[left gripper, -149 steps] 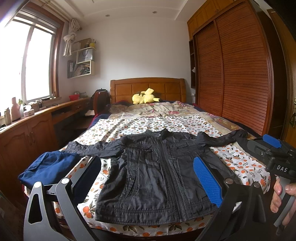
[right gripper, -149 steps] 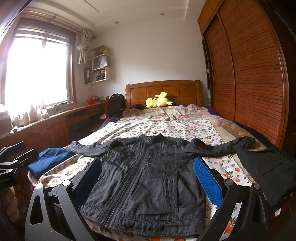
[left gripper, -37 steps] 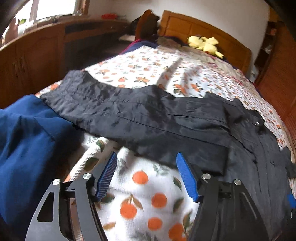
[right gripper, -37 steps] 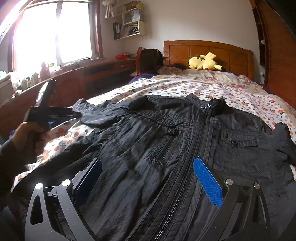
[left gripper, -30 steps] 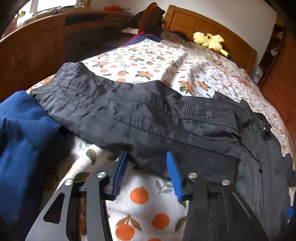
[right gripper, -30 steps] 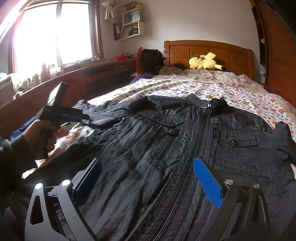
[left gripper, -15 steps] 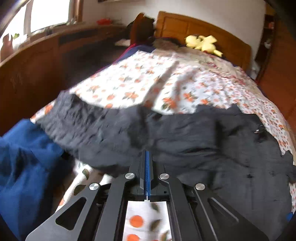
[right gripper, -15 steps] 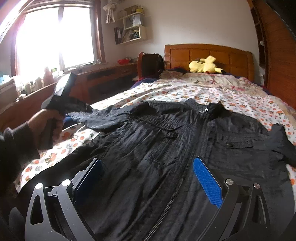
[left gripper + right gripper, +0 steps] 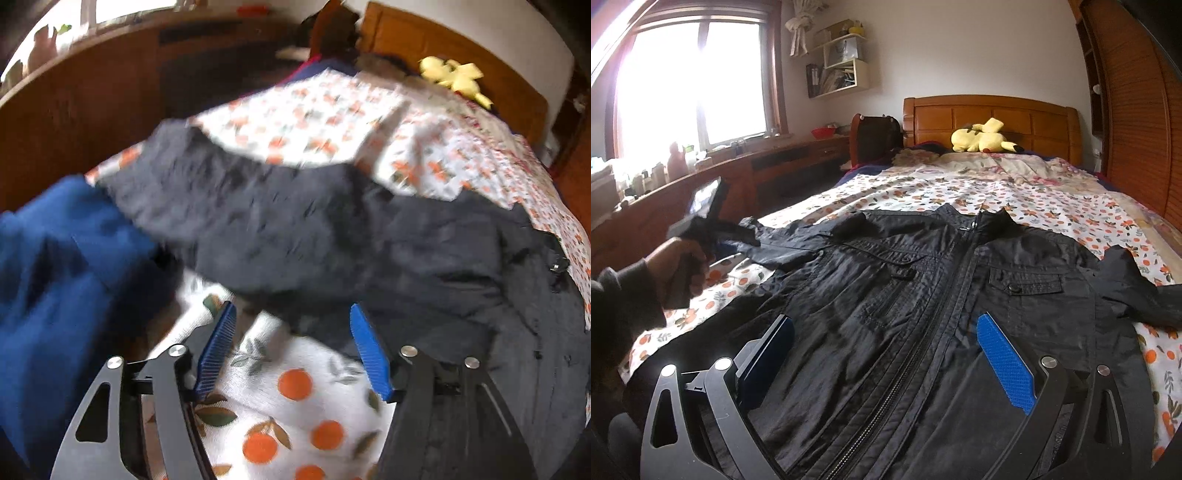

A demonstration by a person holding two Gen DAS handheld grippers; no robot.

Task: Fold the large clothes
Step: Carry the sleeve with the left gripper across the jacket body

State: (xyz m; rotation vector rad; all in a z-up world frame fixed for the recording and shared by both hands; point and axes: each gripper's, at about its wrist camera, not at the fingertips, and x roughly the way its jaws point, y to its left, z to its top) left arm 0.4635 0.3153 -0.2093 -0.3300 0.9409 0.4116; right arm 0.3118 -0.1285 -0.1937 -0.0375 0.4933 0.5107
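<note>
A black zip-up jacket (image 9: 942,302) lies front-up on the floral bedspread (image 9: 1015,199). Its left sleeve (image 9: 280,229) stretches out toward the bed's left edge. My left gripper (image 9: 291,332) is open, its blue pads on either side of the sleeve's lower edge, which looks blurred. The left gripper (image 9: 713,225) also shows in the right wrist view, in a hand at the sleeve. My right gripper (image 9: 886,354) is open and empty, low over the jacket's lower front near the zip.
A folded blue garment (image 9: 55,288) lies at the bed's left corner. A yellow plush toy (image 9: 982,140) sits by the wooden headboard (image 9: 990,114). A long wooden counter (image 9: 746,173) runs under the window on the left; a wardrobe (image 9: 1137,110) stands on the right.
My left gripper was shut on the sleeve half a second ago and has opened. The sleeve has shifted and bunched slightly. My right gripper stays open over the jacket front.
</note>
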